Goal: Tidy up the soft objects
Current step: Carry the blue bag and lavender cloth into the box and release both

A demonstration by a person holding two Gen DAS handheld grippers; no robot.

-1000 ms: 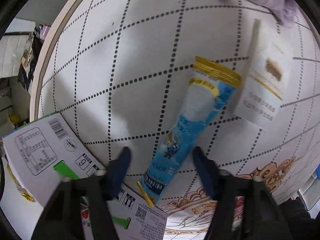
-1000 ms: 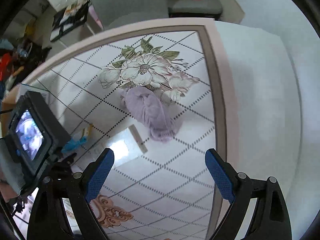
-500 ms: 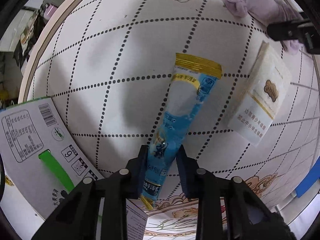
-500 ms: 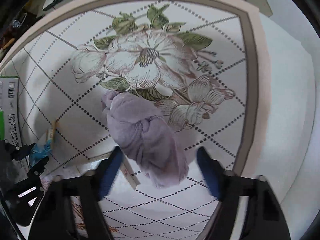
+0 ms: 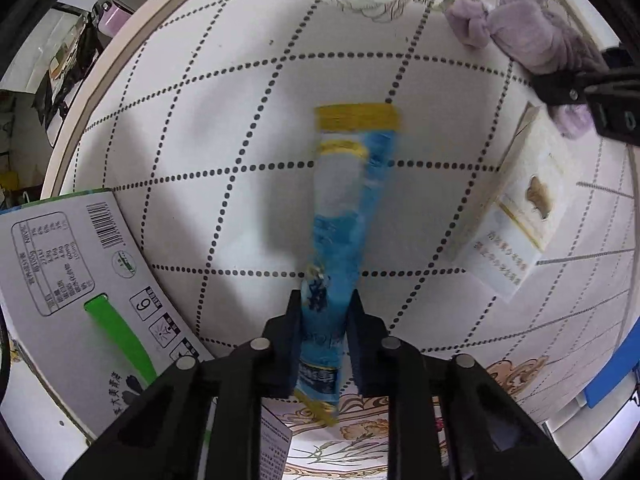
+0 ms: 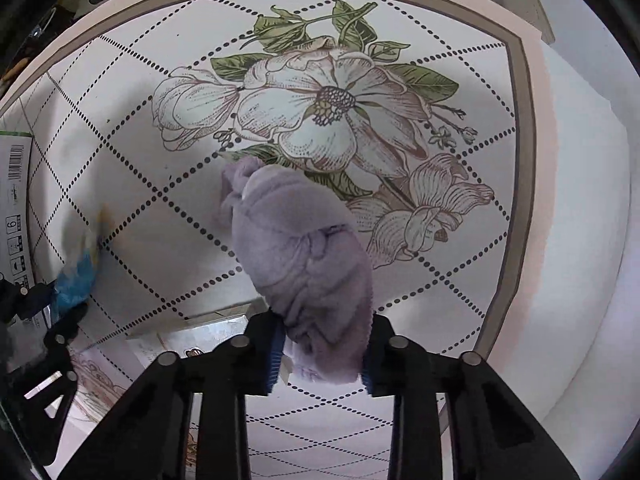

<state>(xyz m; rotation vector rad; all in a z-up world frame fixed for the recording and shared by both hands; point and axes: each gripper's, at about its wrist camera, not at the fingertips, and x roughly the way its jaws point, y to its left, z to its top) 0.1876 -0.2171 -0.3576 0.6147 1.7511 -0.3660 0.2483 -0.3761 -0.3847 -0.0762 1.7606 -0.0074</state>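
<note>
White printed cardboard box (image 5: 68,276) lies at eight o'clock in the left wrist view, and the left gripper (image 5: 324,336) pinches the lower end of a glossy blue-and-gold snack packet (image 5: 344,216), blurred and pointing to twelve o'clock; a flat cream pouch (image 5: 520,216) lies at three o'clock. Half a second ago the right gripper (image 6: 324,348) stood wide, whereas now it clamps the fuzzy, bunched lilac cloth (image 6: 304,260) on the floral tabletop (image 6: 160,240).

White carton (image 5: 72,280) bore barcode, boxed digit "6" and nutrition table too small to read. Chinese print on white packet (image 5: 516,232) and blue pouch (image 5: 340,240) was illegible.
</note>
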